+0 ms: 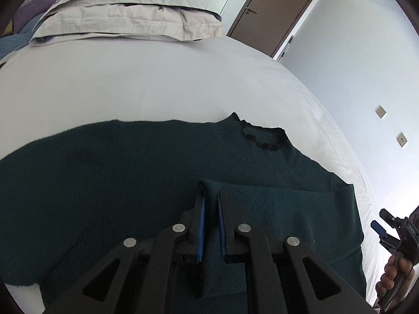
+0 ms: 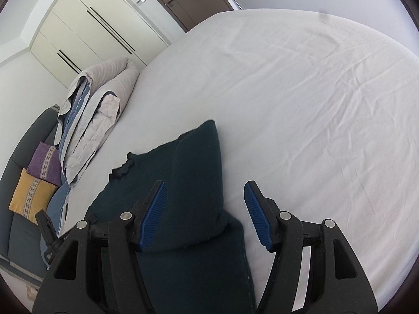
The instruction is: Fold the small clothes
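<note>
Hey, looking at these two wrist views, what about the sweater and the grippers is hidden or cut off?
- Left wrist view: sweater hem runs under the left gripper and off the bottom edge.
- Right wrist view: sweater's lower part sits behind the open right gripper.
- Left wrist view: the frame's right edge crops the right gripper.

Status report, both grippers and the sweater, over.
Left gripper shut on sleeve. Right gripper open, empty. Sweater flat on bed. Nothing blocking.

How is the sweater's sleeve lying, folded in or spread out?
Folded in: the sleeve lies across the dark green sweater, its cuff on the chest.
</note>
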A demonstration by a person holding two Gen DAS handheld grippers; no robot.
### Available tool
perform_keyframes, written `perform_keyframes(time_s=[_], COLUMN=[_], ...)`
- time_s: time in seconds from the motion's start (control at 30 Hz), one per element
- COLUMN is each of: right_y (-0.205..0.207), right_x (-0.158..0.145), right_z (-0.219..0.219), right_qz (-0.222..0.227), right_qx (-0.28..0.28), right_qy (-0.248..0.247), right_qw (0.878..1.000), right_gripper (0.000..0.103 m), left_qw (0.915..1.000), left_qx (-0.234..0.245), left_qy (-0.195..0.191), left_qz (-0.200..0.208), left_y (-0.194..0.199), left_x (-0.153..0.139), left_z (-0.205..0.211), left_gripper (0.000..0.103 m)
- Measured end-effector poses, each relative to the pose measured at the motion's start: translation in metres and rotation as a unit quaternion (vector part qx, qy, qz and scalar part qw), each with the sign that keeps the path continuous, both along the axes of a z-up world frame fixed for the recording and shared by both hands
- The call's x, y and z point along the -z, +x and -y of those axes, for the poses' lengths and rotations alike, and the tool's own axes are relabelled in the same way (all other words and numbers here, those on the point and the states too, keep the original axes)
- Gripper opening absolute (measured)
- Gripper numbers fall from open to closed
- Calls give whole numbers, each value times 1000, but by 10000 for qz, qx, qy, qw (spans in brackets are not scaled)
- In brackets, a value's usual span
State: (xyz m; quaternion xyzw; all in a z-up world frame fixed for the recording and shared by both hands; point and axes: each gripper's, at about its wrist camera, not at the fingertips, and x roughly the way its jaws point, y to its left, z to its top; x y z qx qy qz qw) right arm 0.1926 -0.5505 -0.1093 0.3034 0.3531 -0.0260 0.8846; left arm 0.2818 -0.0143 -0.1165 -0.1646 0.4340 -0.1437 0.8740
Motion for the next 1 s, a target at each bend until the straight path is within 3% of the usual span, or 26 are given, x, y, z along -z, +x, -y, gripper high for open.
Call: perform_keyframes(time_s=[0.13,0.2,0.23,0.27,0.37,0.47,0.57,0.8,0.9,1.0], right_y=[53,75,86,94,106,109,111,91,65,35], right_x=[7,16,22,28,36,40,46,55,33,16], right_z=[10,12,12,13,15,24,24,27,14,-17], right_qz=[-279,-470,-602,-711,-782,-763,-711,-497,-565,-551], right_qx=[-88,-158,-223,-225,-168,-102,-95,79,225,-84], right_qy=[-48,-73,-122,-208,-508,-407,-517,17,-460,-945], right_qw=[9996,9987,9979,9970,9955,9962,9961,9987,9971,9940], right_gripper=[59,53,49,35,8,5,4,4,10,39], left_qw=[9998,9999,9999,9999,9998,9998,9997,9990,9992,9994], left_qx=[-86,-60,-52,-49,-71,-132,-201,-155,-148,-140], left_qy=[-151,-105,-121,-134,-124,-35,-128,-408,-353,-326], left_qz=[32,71,66,55,105,148,110,44,60,49], left_y=[-4,-5,-3,-1,-1,-6,-7,-3,-4,-4], left_x=[0,-1,-1,-1,0,6,15,22,22,21], left_z=[-4,-2,-3,-3,-4,-4,-5,-13,-11,-9], left_gripper=[10,10,10,9,9,9,9,12,13,13])
